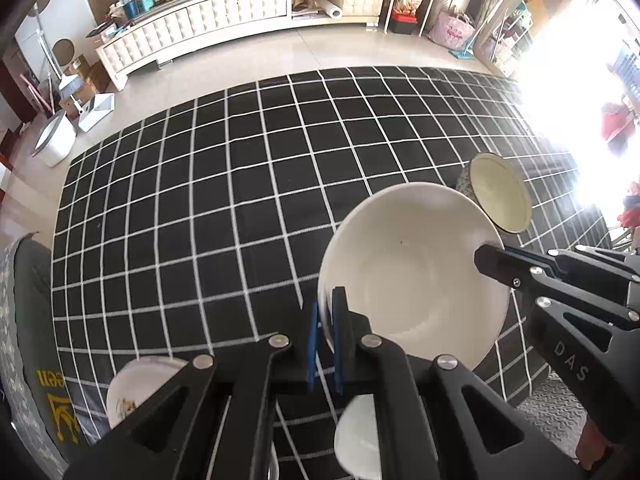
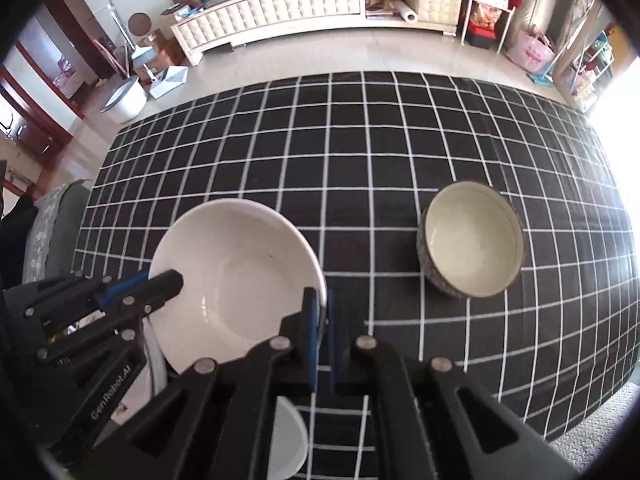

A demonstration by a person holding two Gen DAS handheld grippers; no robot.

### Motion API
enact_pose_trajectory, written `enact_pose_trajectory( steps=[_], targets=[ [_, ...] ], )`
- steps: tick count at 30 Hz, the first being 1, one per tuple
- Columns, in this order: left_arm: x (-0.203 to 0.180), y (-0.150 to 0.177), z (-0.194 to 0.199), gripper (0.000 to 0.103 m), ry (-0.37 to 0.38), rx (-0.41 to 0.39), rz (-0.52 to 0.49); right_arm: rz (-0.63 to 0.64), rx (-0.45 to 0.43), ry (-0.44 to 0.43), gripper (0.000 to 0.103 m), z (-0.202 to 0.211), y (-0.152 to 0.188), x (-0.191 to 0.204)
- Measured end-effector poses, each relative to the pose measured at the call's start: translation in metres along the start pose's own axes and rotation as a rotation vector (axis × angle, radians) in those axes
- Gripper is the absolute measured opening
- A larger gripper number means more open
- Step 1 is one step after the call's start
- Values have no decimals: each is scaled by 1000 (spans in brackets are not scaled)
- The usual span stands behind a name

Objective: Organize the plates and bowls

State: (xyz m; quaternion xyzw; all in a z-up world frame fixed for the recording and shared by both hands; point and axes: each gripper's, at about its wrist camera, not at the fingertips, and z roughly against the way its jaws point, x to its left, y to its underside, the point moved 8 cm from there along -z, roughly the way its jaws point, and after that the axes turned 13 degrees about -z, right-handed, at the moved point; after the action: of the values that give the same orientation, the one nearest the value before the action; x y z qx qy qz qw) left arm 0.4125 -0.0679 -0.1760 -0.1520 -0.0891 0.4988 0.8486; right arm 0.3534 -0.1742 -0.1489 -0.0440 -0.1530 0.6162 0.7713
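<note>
A large white bowl is held above the checked tablecloth by both grippers. My left gripper is shut on its left rim; my right gripper grips the opposite rim. In the right wrist view the white bowl shows with my right gripper shut on its right rim and my left gripper on its left rim. A patterned grey bowl with a cream inside sits on the cloth to the right, also seen in the left wrist view.
A decorated white plate lies at the near left. A small white dish lies under the grippers, also in the right wrist view. The black checked table stretches far ahead. A chair back stands at left.
</note>
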Motion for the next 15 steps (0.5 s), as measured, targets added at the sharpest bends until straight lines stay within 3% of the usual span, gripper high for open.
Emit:
enact_pose_trajectory(
  steps=[15],
  targets=[
    [-15, 86, 43, 5, 0, 6, -5, 12, 16, -1, 7, 28, 74, 11]
  ],
)
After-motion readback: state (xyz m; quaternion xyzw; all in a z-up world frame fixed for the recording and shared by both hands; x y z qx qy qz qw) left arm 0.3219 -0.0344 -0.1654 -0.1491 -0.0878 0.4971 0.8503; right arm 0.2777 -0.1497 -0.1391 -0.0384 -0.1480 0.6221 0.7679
